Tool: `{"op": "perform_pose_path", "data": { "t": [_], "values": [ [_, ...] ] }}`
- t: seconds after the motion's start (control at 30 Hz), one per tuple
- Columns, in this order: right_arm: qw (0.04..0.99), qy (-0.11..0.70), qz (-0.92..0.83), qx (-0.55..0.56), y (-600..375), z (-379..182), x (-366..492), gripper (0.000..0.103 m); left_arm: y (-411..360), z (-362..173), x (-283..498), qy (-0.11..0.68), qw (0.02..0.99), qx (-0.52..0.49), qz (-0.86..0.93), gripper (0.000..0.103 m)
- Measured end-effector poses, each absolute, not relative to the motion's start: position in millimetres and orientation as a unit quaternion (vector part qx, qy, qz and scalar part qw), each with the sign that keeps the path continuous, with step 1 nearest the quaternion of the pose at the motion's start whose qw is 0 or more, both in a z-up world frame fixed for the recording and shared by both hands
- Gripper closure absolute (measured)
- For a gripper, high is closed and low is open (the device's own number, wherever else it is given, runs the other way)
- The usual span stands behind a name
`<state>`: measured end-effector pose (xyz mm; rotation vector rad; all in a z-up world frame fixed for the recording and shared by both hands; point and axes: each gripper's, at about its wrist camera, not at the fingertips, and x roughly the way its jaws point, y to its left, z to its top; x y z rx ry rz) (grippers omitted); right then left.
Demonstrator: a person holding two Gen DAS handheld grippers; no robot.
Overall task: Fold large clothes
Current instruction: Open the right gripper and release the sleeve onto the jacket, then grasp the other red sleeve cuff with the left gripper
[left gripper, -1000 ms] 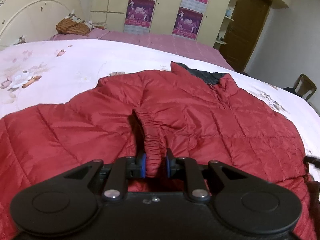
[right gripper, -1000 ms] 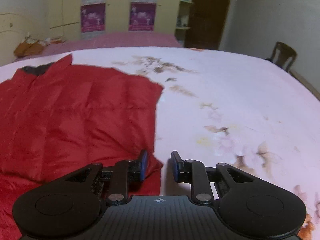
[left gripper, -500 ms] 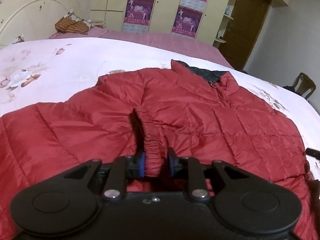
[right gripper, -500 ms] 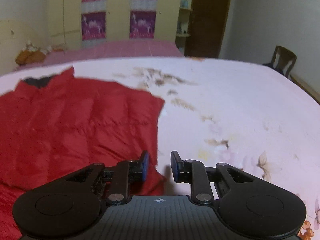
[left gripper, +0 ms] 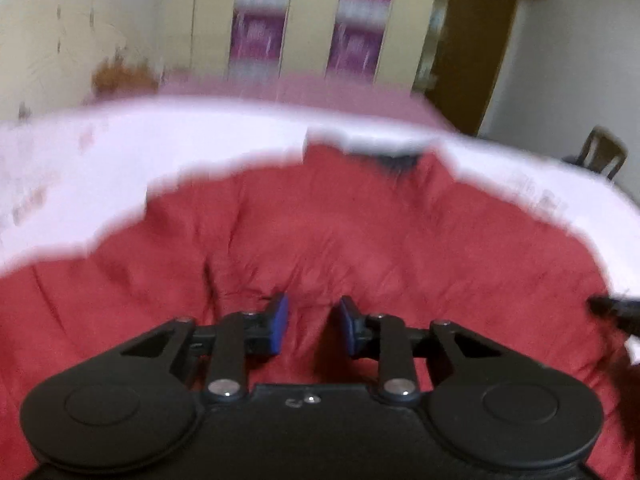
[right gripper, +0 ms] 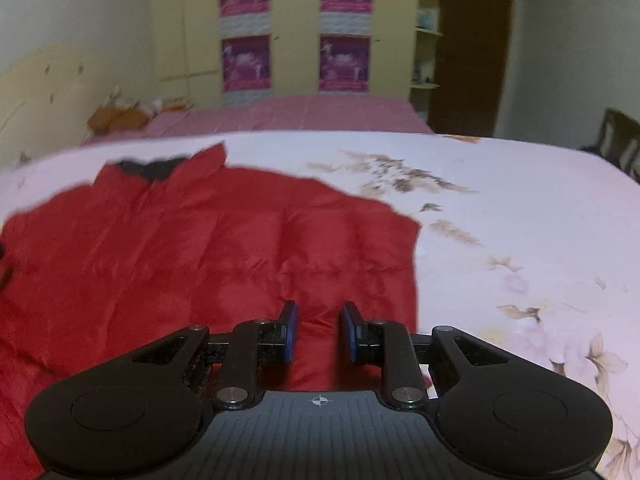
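Left gripper apparently empty, angled down over red jacket

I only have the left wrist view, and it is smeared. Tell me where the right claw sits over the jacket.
Observer: The right claw is over the red jacket, at its near end, close to the side edge.
Operator: Report its jaws.
Observer: They stand apart. Red fabric shows in the gap, but the pads do not seem to press on it.
Operator: Say what lies beyond that edge.
Observer: The flowered bedspread lies flat there, with a wooden chair past its far corner.
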<state>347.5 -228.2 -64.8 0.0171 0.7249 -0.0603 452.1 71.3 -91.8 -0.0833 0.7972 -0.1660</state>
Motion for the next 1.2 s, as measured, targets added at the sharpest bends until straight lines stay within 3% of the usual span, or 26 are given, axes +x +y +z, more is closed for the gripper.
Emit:
{"op": "perform_pose_path", "data": {
  "t": [0.07, 0.17, 0.27, 0.4, 0.47, 0.57, 0.73, 0.8, 0.83, 1.2],
  "values": [
    [0.929, 0.362, -0.069, 0.019, -244.6, -71.3, 351.3, 0.08, 81.9, -92.8, 451.1, 0.388, 0.918, -0.048, -0.072, 0.091],
    [0.928, 0.355, -0.107, 0.039, -270.8, -64.2, 354.0, 0.08, 90.6, -80.4, 447.8, 0.372, 0.925, -0.054, -0.059, 0.092],
    [0.941, 0.321, -0.092, 0.058, -277.6, -47.1, 362.8, 0.08, 77.5, -67.7, 454.5, 0.342, 0.936, -0.048, -0.066, 0.08],
    [0.946, 0.321, -0.017, 0.047, -247.3, -44.5, 397.0, 0.08, 47.1, -76.7, 476.4, 0.351, 0.931, -0.023, -0.101, 0.076],
    [0.945, 0.327, 0.011, 0.02, -232.9, -51.0, 412.3, 0.08, 46.2, -88.1, 485.8, 0.364, 0.926, -0.023, -0.097, 0.076],
    [0.936, 0.349, -0.037, -0.02, -241.0, -68.5, 427.4, 0.08, 61.0, -100.1, 489.2, 0.375, 0.924, -0.025, -0.078, 0.086],
    [0.92, 0.376, -0.098, 0.045, -304.5, -80.8, 432.5, 0.079, 63.3, -95.7, 483.1, 0.379, 0.922, -0.008, -0.077, 0.088],
    [0.925, 0.366, -0.096, 0.048, -304.0, -69.4, 423.1, 0.08, 60.8, -84.1, 476.3, 0.365, 0.928, -0.011, -0.078, 0.076],
    [0.927, 0.361, -0.087, 0.059, -302.4, -62.6, 416.0, 0.079, 59.6, -78.8, 470.2, 0.356, 0.931, -0.012, -0.082, 0.074],
    [0.917, 0.392, -0.066, 0.022, -257.4, -62.4, 367.7, 0.08, 49.9, -86.5, 444.2, 0.377, 0.921, 0.003, -0.094, 0.076]
  ]
}}
